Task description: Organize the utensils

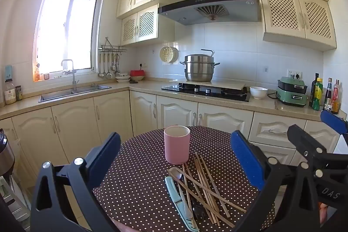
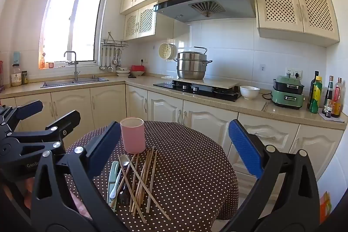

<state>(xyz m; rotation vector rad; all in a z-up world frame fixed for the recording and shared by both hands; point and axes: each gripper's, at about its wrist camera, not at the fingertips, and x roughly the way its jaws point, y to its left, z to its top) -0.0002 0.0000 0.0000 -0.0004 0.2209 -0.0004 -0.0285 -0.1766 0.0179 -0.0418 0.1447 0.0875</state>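
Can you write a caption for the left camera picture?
Open left gripper faces a pink cup and jumbled chopsticks on a dotted table.

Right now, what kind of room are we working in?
A home kitchen, most likely: a steel steamer pot sits on a gas hob under a range hood, and a sink with a tap sits below the window.
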